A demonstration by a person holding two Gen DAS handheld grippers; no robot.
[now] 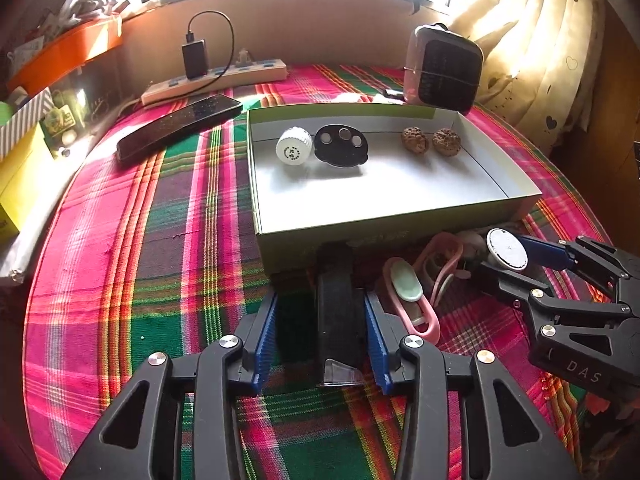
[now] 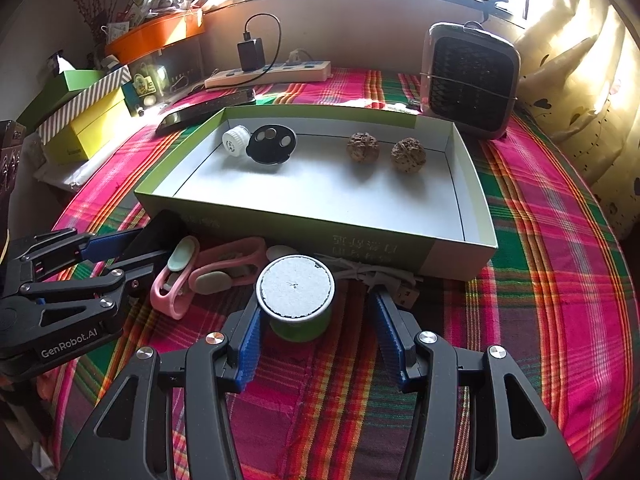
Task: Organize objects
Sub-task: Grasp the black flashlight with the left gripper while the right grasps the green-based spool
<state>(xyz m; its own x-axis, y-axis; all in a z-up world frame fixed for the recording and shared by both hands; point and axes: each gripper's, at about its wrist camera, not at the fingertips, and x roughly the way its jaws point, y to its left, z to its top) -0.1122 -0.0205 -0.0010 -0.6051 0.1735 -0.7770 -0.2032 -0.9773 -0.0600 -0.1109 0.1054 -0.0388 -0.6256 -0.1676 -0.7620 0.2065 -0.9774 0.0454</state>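
Note:
An open green box (image 1: 400, 228) (image 2: 280, 224) holds a white cap (image 1: 294, 146) (image 2: 236, 141), a black disc (image 1: 341, 145) (image 2: 272, 144) and two walnuts (image 1: 416, 140) (image 2: 408, 155). My left gripper (image 1: 320, 340) (image 2: 132, 248) is open around a black bar-shaped object (image 1: 338, 312) lying before the box. My right gripper (image 2: 316, 336) (image 1: 516, 256) is open around a small green tub with a white foil lid (image 2: 295, 288) (image 1: 506, 249); its left pad touches the tub. Pink clips (image 1: 416, 300) (image 2: 208, 276) lie between the grippers.
A plaid cloth (image 1: 160, 240) covers the table. A phone (image 1: 180, 126), a power strip (image 1: 216, 78) with a charger and a small heater (image 1: 442, 68) (image 2: 470, 80) stand behind the box. A white USB cable (image 2: 384, 280) lies by the box front. Boxes are stacked at left (image 2: 88, 120).

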